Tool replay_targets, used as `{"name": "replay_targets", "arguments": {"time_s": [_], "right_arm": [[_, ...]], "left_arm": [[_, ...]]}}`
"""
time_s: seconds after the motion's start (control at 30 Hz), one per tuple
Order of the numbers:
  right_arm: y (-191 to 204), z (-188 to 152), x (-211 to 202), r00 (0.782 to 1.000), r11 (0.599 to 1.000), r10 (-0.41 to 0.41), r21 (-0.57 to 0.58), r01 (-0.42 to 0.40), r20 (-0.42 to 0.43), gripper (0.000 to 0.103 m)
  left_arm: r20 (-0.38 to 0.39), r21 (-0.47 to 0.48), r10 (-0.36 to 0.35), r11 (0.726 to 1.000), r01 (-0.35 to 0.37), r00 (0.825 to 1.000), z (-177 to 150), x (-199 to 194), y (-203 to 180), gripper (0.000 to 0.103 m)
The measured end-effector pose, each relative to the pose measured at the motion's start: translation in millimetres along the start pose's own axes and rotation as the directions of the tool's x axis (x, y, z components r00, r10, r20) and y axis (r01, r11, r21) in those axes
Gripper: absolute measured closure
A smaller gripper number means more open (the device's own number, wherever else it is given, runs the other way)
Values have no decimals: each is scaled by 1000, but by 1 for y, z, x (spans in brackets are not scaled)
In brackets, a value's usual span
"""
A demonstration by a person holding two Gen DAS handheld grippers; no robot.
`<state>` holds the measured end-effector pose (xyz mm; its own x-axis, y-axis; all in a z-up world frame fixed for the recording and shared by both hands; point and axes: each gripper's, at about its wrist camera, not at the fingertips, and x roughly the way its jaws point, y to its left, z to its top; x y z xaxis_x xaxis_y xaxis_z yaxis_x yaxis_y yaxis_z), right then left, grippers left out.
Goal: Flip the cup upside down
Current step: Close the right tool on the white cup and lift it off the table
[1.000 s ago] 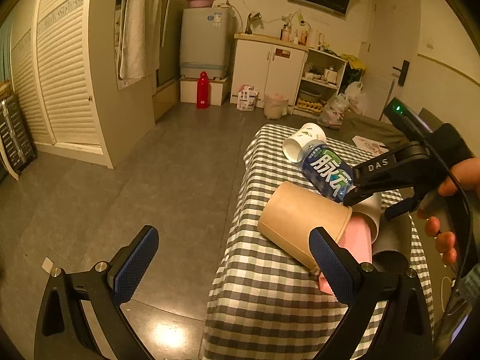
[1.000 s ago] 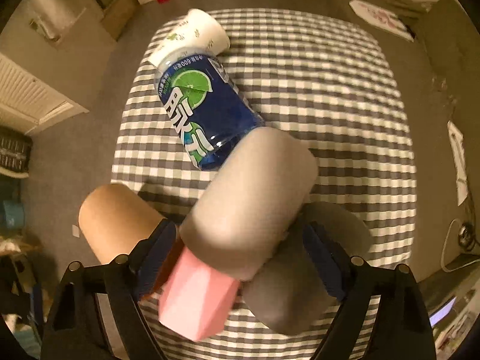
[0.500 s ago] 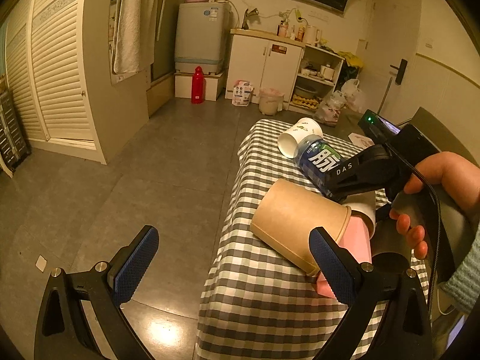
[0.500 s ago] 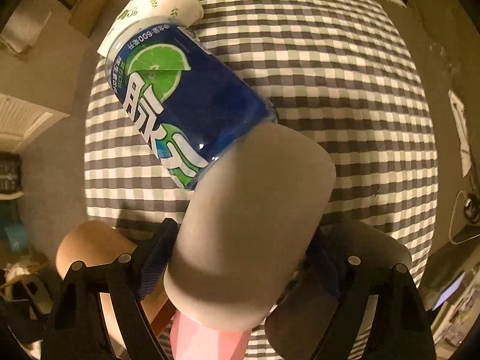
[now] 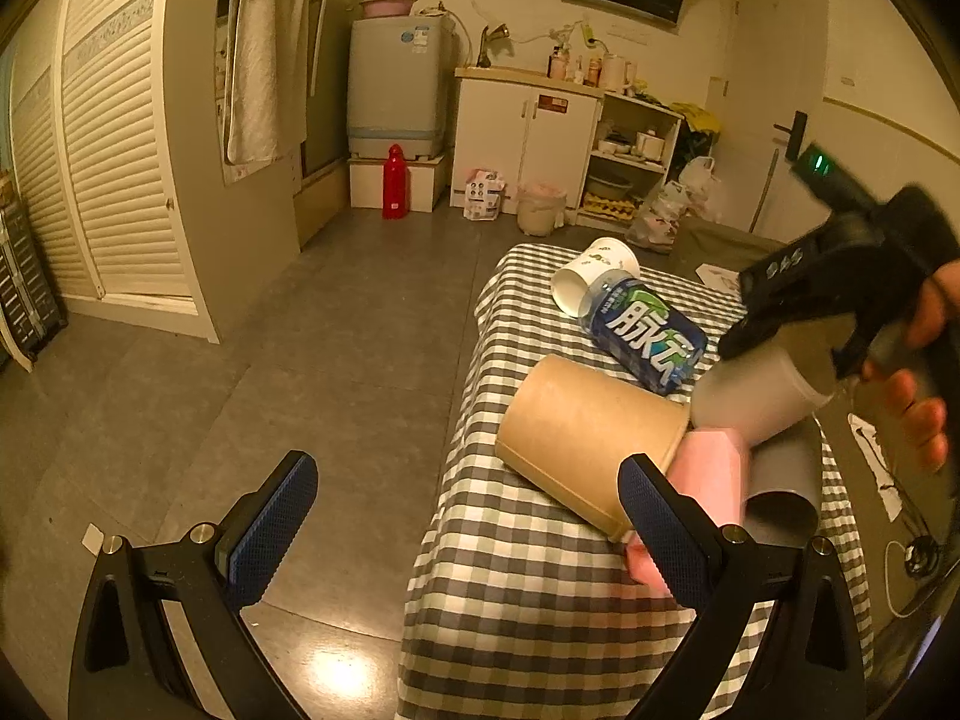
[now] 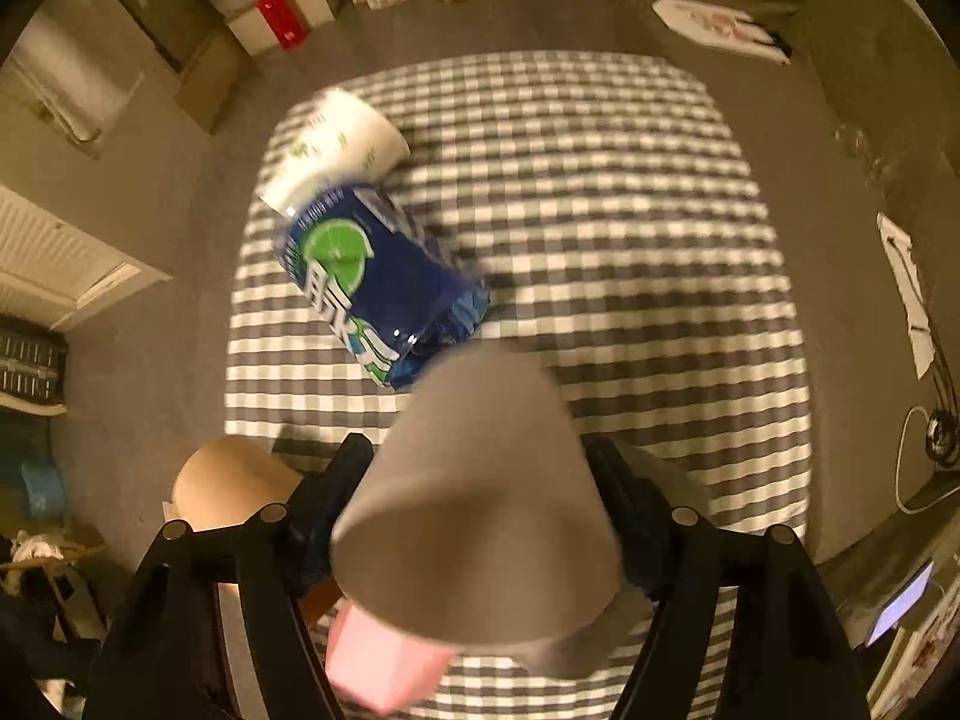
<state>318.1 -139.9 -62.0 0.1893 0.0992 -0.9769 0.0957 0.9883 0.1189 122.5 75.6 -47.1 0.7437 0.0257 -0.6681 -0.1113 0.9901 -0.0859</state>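
The grey cup (image 6: 480,504) hangs above the checked table (image 6: 630,240), pinched between the right gripper (image 6: 480,516) jaws, base pointing away from that camera. Beneath lie a brown cup (image 5: 588,438), pink cup (image 5: 708,474), blue can (image 5: 648,336) and white cup (image 5: 591,282), all on their sides. The left gripper (image 5: 462,528) gapes wide, holding nothing

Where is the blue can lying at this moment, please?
The blue can lies on the checked table, between the white paper cup and the brown cup.
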Motion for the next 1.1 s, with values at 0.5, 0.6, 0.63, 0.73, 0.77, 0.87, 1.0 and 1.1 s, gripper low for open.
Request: {"name": "replay_targets", "arguments": {"time_s": [0.5,0.6,0.63,0.73,0.77,0.87,1.0,1.1], "right_arm": [[-29,-88,-79,984,979,118,-184,-92,135,32],[-39,-111,-70,983,978,121,-187,-94,140,32],[-43,-118,-65,981,978,127,-184,-99,144,32],[-51,-141,-59,967,976,149,-191,-109,206,32],[-53,-150,-57,964,976,138,-198,-92,229,32],[-54,-177,-48,951,970,101,-243,-28,292,32],[-61,-215,-27,948,961,69,-276,20,309,32],[-69,-241,-30,937,961,77,-277,21,341,32]], "left_arm": [[24,61,17,998,-18,1000,-16,-27,-19,0],[34,61,20,998,-22,999,-19,-33,-23,0],[38,65,21,998,-24,999,-20,-35,-24,0],[49,83,25,996,-29,998,-26,-41,-30,0],[50,89,27,995,-32,998,-28,-43,-32,0],[48,112,34,993,-40,998,-35,-46,-38,0],[48,155,44,987,-51,998,-44,-51,-48,0],[48,192,51,980,-59,998,-50,-54,-57,0]]}}
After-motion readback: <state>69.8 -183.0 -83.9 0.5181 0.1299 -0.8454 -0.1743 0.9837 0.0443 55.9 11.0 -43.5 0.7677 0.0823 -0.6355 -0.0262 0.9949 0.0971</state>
